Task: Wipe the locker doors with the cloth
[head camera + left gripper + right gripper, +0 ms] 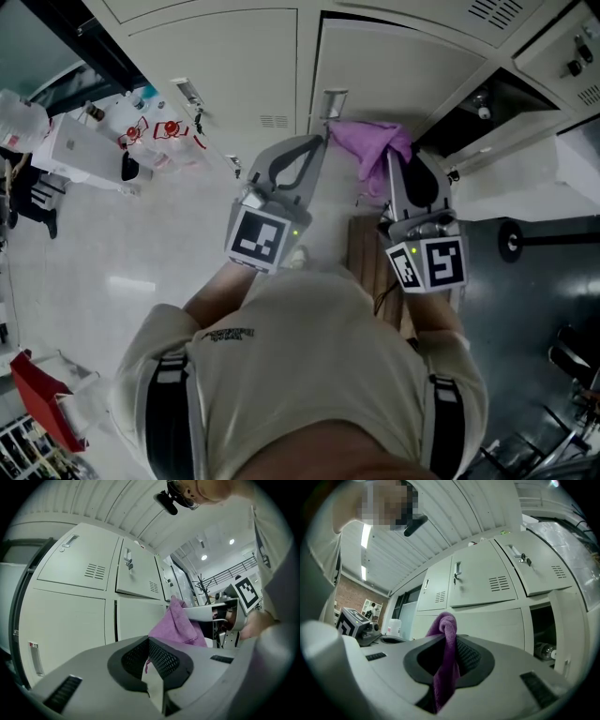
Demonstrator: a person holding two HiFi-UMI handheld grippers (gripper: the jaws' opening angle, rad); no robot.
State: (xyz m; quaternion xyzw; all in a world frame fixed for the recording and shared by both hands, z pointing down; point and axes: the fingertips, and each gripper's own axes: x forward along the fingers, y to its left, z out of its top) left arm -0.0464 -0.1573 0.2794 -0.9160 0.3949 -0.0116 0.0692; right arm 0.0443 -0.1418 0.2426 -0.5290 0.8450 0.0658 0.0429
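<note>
My right gripper (pixel 449 638) has its jaws clamped on the purple cloth (pixel 367 141). A fold of it bunches above the tips and the rest hangs down between them. In the head view the cloth sits right up by the pale grey locker doors (pixel 403 70), just beside a metal latch (pixel 335 101); I cannot tell whether it touches the door. My left gripper (pixel 148 638) is pressed closed with nothing in it, its tips near that same latch. Off to the right one locker compartment (pixel 538 625) stands open, with what looks like a clear bottle (pixel 544 650) lying inside.
</note>
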